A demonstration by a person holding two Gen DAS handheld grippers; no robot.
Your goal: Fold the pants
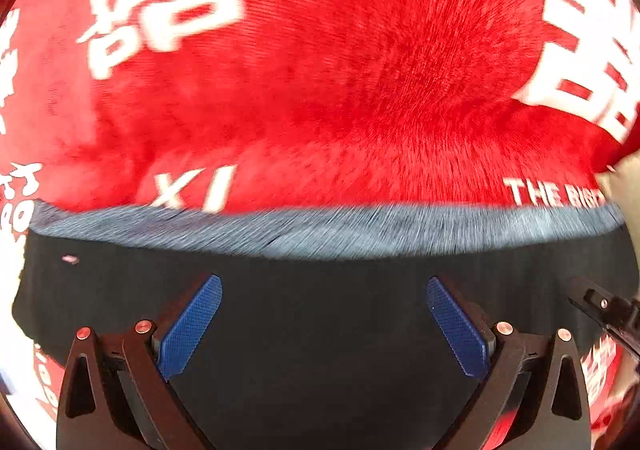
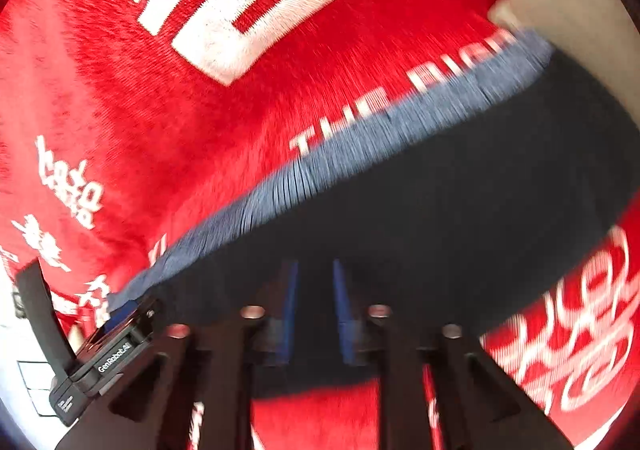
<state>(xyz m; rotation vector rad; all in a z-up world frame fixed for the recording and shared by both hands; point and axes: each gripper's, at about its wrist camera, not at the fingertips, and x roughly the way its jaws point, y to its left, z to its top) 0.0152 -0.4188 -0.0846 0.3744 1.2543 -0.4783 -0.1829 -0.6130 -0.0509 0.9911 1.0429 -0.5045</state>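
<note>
Left gripper [image 1: 324,326]: blue textured pads [image 1: 190,330] spread wide apart, nothing between them; poised over the dark cloth.
Right gripper [image 2: 314,310]: blue pads nearly parallel with a narrow gap; whether cloth is pinched there cannot be told.
Pants: dark navy ribbed-knit pants [image 1: 320,290] with a lighter grey-blue band [image 1: 320,230] along the far edge, lying across the red cover directly under both grippers.
Cover: red plush cloth with white printing [image 1: 360,69], spread beneath the pants on all sides.
Readable print: "THE" and "XI" on the cover; large white characters, blurred.
Device label: "GenRobot.AI" on the black housing [image 2: 114,360] at lower left of the right view.
</note>
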